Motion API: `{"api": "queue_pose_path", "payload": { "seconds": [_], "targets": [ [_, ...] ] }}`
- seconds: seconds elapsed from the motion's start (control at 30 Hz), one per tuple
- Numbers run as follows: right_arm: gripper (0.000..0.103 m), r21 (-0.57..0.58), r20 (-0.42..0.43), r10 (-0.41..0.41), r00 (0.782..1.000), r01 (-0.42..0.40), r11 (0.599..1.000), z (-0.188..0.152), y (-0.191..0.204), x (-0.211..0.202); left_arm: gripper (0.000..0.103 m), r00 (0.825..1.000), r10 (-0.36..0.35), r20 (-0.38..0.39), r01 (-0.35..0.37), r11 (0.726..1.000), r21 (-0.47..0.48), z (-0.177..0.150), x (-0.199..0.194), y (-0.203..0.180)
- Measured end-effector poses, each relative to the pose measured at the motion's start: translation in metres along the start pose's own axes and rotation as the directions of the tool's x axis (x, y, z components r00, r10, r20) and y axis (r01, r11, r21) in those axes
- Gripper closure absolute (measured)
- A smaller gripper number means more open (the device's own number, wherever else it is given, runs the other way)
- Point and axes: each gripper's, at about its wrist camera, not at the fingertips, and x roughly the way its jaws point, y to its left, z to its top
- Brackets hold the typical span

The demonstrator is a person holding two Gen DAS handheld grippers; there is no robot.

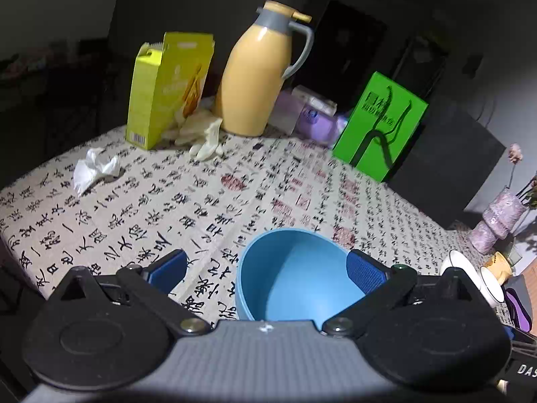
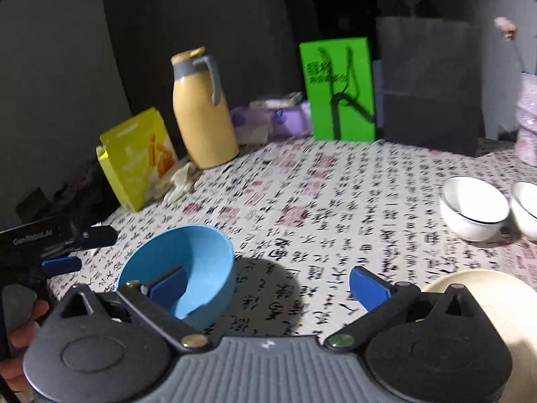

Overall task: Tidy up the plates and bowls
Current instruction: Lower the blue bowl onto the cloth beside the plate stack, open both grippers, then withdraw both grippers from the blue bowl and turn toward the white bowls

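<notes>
One blue bowl [image 1: 295, 275] is sitting empty on the cloth [image 1: 201, 194]; two white bowls [image 2: 475, 208] far right, empty. Left gripper [image 1: 266, 268] and right gripper [image 2: 268, 283] are gaping wide, holding nothing.

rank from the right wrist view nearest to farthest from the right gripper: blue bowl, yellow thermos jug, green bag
1. blue bowl, just ahead at the gripper's left finger
2. yellow thermos jug, far left of centre
3. green bag, at the table's back edge

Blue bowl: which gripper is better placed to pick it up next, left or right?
Left, probably. The blue bowl sits between the open left gripper fingers. The right gripper, also open, has it off to its left, nearer the cream dish.
</notes>
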Motion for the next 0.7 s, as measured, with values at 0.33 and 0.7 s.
{"api": "queue_pose_path", "payload": {
  "seconds": [0.33,0.7],
  "targets": [
    [0.0,-0.011,0.111,-0.043,0.993,0.044,0.999,-0.033,-0.024,-0.048,0.0,0.99,-0.06,0.127,0.049,0.995,0.088,-0.027,-0.026,-0.001],
    [0.0,0.043,0.186,-0.106,0.977,0.1,0.994,-0.06,-0.061,-0.08,0.0,0.974,-0.093,0.207,0.062,0.987,0.15,-0.056,-0.045,0.004]
  ]
}}
